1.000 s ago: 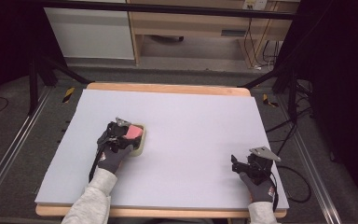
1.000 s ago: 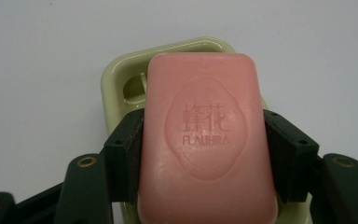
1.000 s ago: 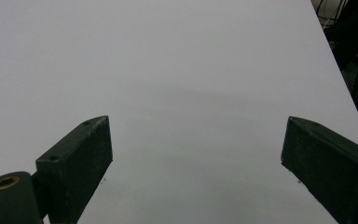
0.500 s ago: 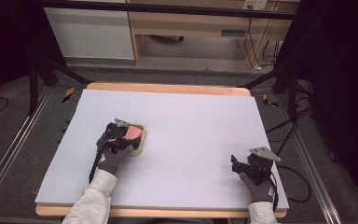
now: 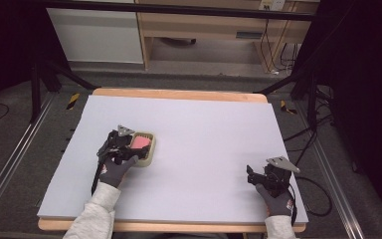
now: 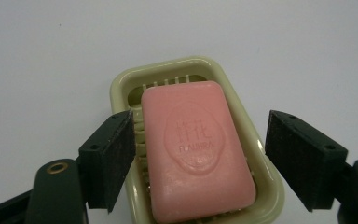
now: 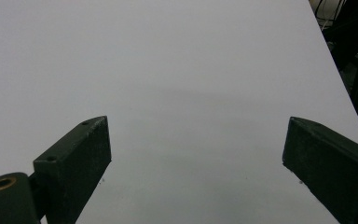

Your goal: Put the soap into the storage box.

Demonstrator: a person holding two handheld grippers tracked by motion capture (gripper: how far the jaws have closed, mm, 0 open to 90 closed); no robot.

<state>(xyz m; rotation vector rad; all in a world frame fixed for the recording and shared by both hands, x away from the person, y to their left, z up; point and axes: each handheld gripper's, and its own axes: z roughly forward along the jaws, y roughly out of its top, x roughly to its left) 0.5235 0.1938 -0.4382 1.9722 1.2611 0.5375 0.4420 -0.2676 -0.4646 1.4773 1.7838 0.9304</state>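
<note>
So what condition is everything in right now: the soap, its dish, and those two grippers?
Soap: pink, whole, lying flat in its dish.
Soap dish: upright on the table, holding the soap.
Left gripper: open, jaws either side of the soap, not clamped.
Right gripper: open, holding nothing, over bare table.

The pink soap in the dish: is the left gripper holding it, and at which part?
No. The left gripper is open astride the soap and dish; its jaws stand apart.

Hand-held gripper (image 7: 196, 163) jaws wide apart, over bare tabletop (image 7: 177, 70)
</note>
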